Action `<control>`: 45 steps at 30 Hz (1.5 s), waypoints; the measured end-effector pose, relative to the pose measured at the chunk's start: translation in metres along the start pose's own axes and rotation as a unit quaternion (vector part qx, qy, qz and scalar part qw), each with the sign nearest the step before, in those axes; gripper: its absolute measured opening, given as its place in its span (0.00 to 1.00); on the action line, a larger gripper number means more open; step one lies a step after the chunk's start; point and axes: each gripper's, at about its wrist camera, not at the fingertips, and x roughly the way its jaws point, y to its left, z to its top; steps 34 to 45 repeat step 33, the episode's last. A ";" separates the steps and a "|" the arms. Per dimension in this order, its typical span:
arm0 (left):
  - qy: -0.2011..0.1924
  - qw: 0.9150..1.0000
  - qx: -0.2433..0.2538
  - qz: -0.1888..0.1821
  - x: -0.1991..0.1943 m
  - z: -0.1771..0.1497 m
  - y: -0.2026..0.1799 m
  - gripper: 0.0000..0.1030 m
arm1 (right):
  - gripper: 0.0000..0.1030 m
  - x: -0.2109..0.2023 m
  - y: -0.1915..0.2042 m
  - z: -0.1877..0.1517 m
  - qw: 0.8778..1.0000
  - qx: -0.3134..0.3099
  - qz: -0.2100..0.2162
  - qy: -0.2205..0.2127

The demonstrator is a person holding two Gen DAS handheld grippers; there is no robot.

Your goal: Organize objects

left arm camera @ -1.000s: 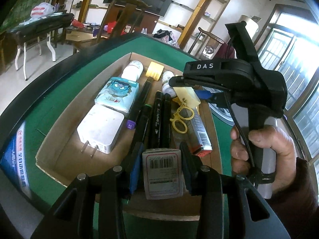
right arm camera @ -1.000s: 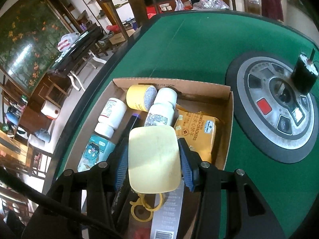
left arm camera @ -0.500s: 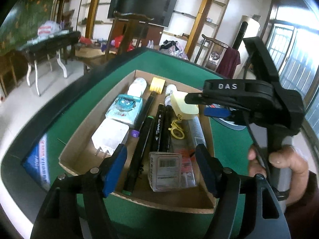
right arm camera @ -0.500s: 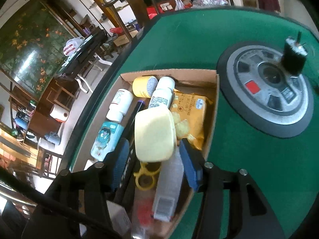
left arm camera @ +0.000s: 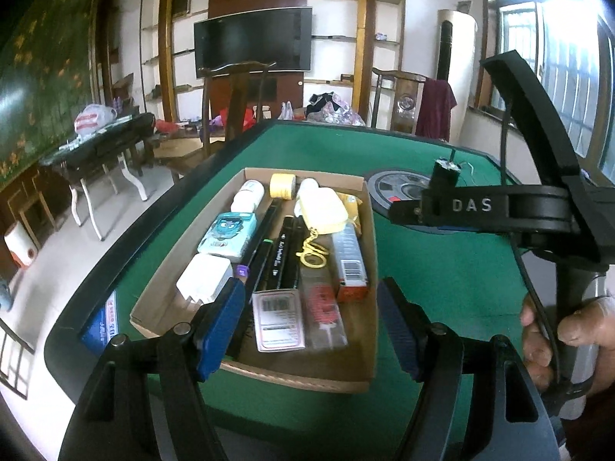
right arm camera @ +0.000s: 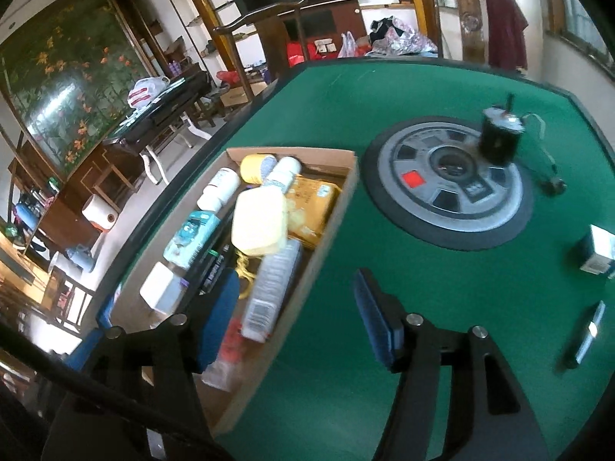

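A cardboard box on the green table holds a white charger, a blue cartoon tissue pack, black markers, a labelled white packet and a pale yellow case with a yellow ring. My left gripper hangs open above the box's near end, its pads clear of the packet. My right gripper is over the box's right wall. Its jaws are opening with nothing between them. The yellow case lies loose on top of the other items.
A round grey hub sits in the table's middle with a black cylinder on it. A small box and a dark flat object lie at the right. A blue card lies at the table's left edge.
The left gripper let go of the labelled packet, opened wide and drew back upward. The right gripper released the yellow case into the box and pulled back toward the right.
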 end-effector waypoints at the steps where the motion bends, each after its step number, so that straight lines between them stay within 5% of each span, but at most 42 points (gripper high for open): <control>1: 0.000 1.000 0.003 0.001 -0.001 0.000 -0.003 0.64 | 0.59 -0.003 -0.006 -0.002 1.000 0.003 -0.002 -0.002; 11: 0.012 0.999 0.028 -0.011 0.002 0.003 -0.031 0.64 | 0.59 -0.027 -0.064 -0.017 0.998 0.054 -0.023 -0.020; 14: -0.024 1.000 0.014 -0.003 -0.008 0.008 -0.026 0.64 | 0.59 -0.032 -0.064 -0.023 0.998 0.045 -0.039 -0.027; 16: -0.049 0.999 -0.002 0.016 -0.017 0.013 -0.017 0.95 | 0.59 -0.033 -0.055 -0.027 0.998 0.028 -0.047 -0.032; 17: -0.059 0.998 -0.016 0.021 -0.020 0.015 -0.010 0.99 | 0.60 -0.033 -0.047 -0.030 0.998 0.017 -0.049 -0.035; 27: -0.008 0.991 -0.124 0.054 0.001 0.008 0.067 0.99 | 0.64 -0.004 0.024 -0.065 0.997 -0.060 -0.052 -0.023; 33: -0.003 0.987 -0.124 0.100 0.005 -0.004 0.072 0.99 | 0.64 -0.001 0.051 -0.075 0.988 -0.120 -0.094 -0.030; 45: -0.003 0.987 -0.124 0.100 0.005 -0.004 0.072 0.99 | 0.64 -0.001 0.051 -0.075 0.988 -0.120 -0.094 -0.030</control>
